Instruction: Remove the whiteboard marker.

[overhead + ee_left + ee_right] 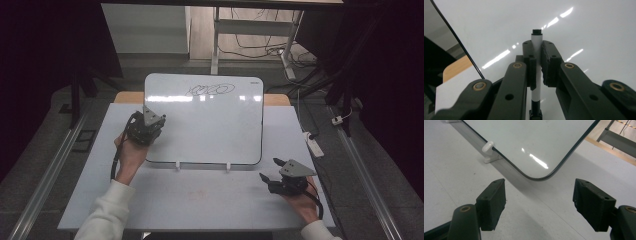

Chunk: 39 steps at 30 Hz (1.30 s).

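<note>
Marker (536,47), white-barrelled with a black end, is sitting clamped upright between the pads of the left tongs (537,53), which are hovering in front of the whiteboard (210,125) by its left edge. Right tongs (539,203) are resting spread wide and holding nothing over the worktop (200,195), near the board's lower right corner.

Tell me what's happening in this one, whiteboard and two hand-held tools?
A person holds a tool in each hand at a table. The left tool is shut on a white marker with a black end, held up in front of the whiteboard, which leans on two small white stands and carries a black scribble near its top edge. The right tool hangs open over the table by the board's lower right corner, gripping nothing.
</note>
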Each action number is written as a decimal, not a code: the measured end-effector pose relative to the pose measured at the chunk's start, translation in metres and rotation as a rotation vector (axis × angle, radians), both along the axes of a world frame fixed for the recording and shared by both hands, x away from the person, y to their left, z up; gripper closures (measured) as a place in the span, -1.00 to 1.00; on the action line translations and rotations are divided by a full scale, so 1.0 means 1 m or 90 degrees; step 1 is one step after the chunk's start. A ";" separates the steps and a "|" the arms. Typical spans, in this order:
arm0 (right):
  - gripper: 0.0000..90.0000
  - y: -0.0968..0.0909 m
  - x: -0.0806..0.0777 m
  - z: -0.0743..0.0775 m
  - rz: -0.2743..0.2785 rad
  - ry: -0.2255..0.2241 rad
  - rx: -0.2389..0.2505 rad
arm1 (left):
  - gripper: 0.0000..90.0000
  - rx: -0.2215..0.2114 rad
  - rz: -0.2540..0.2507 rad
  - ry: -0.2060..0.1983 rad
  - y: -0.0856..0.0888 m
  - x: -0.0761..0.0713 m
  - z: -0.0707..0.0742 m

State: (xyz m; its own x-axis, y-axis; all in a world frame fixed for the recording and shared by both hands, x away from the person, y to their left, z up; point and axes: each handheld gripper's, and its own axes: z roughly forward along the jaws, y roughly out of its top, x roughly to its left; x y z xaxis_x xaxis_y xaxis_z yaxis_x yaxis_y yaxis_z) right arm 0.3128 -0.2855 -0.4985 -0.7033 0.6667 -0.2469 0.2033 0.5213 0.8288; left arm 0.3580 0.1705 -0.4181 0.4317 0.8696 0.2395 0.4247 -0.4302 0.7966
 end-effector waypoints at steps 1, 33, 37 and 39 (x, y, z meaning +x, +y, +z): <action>-0.42 0.000 0.000 0.000 0.000 0.000 0.000 | 0.81 -0.005 -0.005 -0.003 0.000 -0.003 0.003; -0.37 0.033 -0.004 0.015 0.061 0.082 0.113 | 0.81 -0.187 -0.298 0.041 -0.074 -0.036 0.013; -0.35 0.051 -0.004 0.021 0.079 0.113 0.135 | 0.81 -0.170 -0.320 0.050 -0.096 -0.038 0.003; -0.34 0.059 -0.004 0.023 0.088 0.125 0.141 | 0.81 -0.168 -0.323 0.051 -0.099 -0.038 0.002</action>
